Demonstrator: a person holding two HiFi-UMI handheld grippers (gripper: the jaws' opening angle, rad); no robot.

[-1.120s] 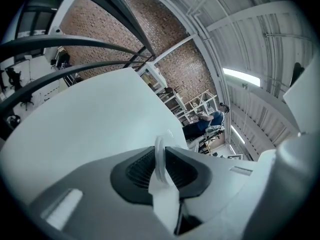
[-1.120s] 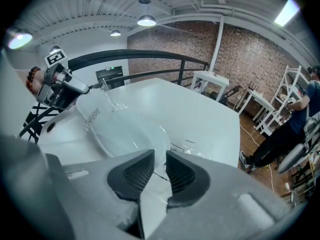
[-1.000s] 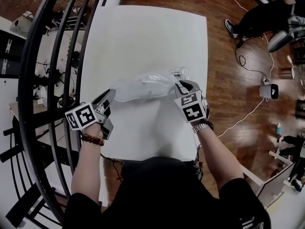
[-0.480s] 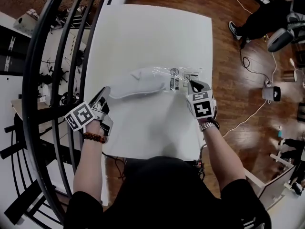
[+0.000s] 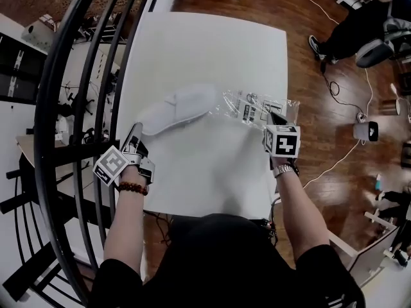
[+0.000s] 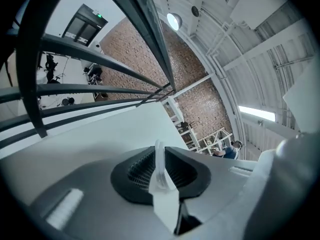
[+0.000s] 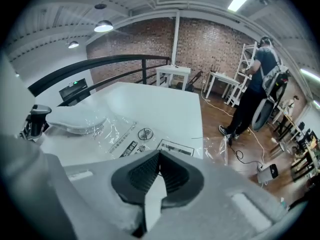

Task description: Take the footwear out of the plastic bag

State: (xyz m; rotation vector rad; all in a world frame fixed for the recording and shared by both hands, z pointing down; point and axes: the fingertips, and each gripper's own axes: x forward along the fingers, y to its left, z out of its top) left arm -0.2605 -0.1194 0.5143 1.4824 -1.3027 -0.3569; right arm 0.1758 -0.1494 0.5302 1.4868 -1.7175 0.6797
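Observation:
A white slipper (image 5: pixel 183 106) lies on the white table (image 5: pixel 205 43), left of centre, and its toe end still touches the mouth of the bag. The clear plastic bag (image 5: pixel 255 110), printed with labels, is stretched flat to the slipper's right. My left gripper (image 5: pixel 134 133) is at the slipper's heel end, shut on a thin white edge of it (image 6: pixel 160 171); the left gripper (image 6: pixel 159 151) points upward. My right gripper (image 5: pixel 277 117) is shut on the bag's right end. From the right gripper (image 7: pixel 159 156), the bag (image 7: pixel 131 135) runs off to the slipper (image 7: pixel 75 118).
A black curved railing (image 5: pixel 70 88) runs along the table's left side, close to my left hand. The table's right edge borders a wooden floor with cables and a small white device (image 5: pixel 364 131). A person (image 5: pixel 359 24) sits at the far right.
My right gripper has pulled the bag to the right, toward the table edge. The slipper has slid out of it and now lies mostly bare. My left gripper shifted slightly left and nearer.

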